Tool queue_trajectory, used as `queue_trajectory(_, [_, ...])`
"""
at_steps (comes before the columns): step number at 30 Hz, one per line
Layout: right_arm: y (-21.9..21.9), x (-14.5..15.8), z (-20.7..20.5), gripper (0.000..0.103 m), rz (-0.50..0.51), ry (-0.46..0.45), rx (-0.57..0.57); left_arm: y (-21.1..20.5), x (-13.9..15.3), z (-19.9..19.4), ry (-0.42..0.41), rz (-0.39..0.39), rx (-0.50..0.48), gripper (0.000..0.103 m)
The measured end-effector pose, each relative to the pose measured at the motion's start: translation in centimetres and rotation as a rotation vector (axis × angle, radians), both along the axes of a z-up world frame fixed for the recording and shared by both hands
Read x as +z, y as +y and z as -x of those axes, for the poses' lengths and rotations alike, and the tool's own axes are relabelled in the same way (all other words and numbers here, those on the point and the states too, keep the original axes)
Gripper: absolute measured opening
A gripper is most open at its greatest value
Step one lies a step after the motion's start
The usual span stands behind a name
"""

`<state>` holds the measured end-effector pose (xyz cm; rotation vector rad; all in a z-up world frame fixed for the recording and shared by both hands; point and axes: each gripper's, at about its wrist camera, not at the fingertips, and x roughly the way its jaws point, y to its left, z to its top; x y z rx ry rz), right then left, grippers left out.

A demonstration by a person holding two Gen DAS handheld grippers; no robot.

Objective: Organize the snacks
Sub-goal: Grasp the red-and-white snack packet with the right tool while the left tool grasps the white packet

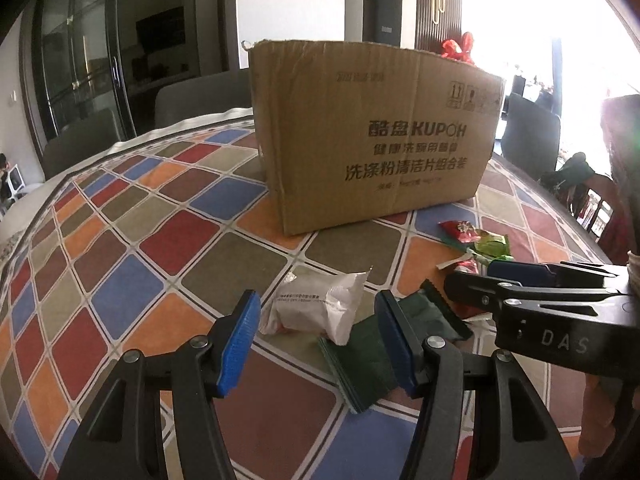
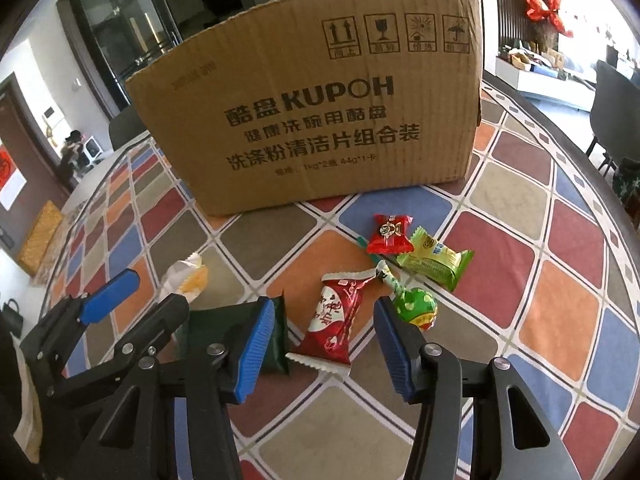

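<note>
Nearest the lens, the right gripper stands wide open and empty, its blue pads either side of the red snack packet, just above the table (a lollipop lies just right of it). Closing squarely across the packet's middle seems best. The left gripper, likewise open and empty, frames a white packet. Ahead, the cardboard box reads "KUPOH".
</note>
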<state>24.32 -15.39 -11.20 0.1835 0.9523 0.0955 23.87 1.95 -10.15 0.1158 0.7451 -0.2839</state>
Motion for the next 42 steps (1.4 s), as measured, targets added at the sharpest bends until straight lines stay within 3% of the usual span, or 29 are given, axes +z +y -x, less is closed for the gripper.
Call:
queue_trajectory(8, [0.1,-1.0,-0.6,0.048,0.006,0.019,0.002,-0.1,-0.8,-1.4,0.034,0.007,0.003,0.057])
queue_trajectory(15, [0.0,-1.3,-0.8,0.042,0.013,0.017,0.001,-0.1,-1.3,-2.4,0.068,0.022,0.009,0.046])
queue_trajectory(21, [0.0,-1.3,-0.9,0.024,0.041,0.013,0.005,-0.1,-1.3,-2.5,0.065,0.017,0.016,0.039])
queue_trajectory(27, [-0.1,-1.2,-0.8,0.024,0.039,0.007,0.012,-0.5,-0.8,-2.2,0.04,0.002,0.015,0.036])
queue_trajectory(42, [0.4,2.0,0.6,0.024,0.027,-0.08,0.064,-0.1,2.9,0.0,-0.014,0.057,0.039,0.036])
